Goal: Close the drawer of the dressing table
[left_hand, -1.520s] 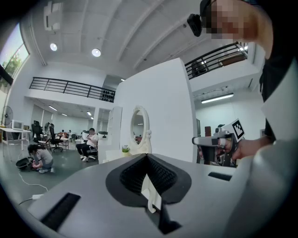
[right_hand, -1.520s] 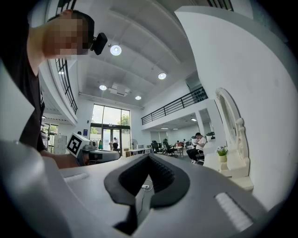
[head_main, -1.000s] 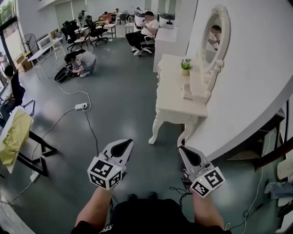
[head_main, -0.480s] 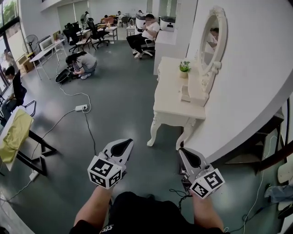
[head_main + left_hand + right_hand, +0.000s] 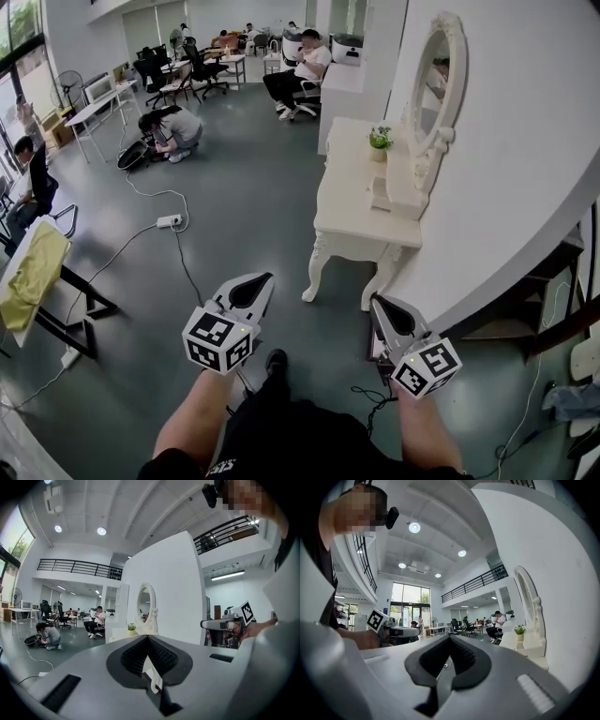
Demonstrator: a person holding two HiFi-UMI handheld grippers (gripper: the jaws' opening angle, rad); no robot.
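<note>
The white dressing table [image 5: 361, 202] stands against the white wall ahead and to the right, with an oval mirror [image 5: 441, 70], a small potted plant [image 5: 380, 139] and a small box unit [image 5: 392, 187] on top. From here I cannot make out its drawer. My left gripper [image 5: 267, 277] and right gripper [image 5: 377, 302] are held out in front of me over the floor, short of the table, both shut and empty. The left gripper view shows its jaws [image 5: 147, 637] closed, with the table [image 5: 119, 632] far beyond. In the right gripper view the jaws [image 5: 450, 637] meet too, the table [image 5: 525, 646] to their right.
A power strip [image 5: 169, 220] and its cables lie on the grey floor to the left. At the far left stands a black-framed table with yellow cloth [image 5: 33, 272]. Several people sit or crouch at the back. Dark steps [image 5: 534, 300] and cables [image 5: 370, 394] are at the right.
Both grippers have moved a little forward towards the dressing table, still shut. A shoe now shows between my arms.
</note>
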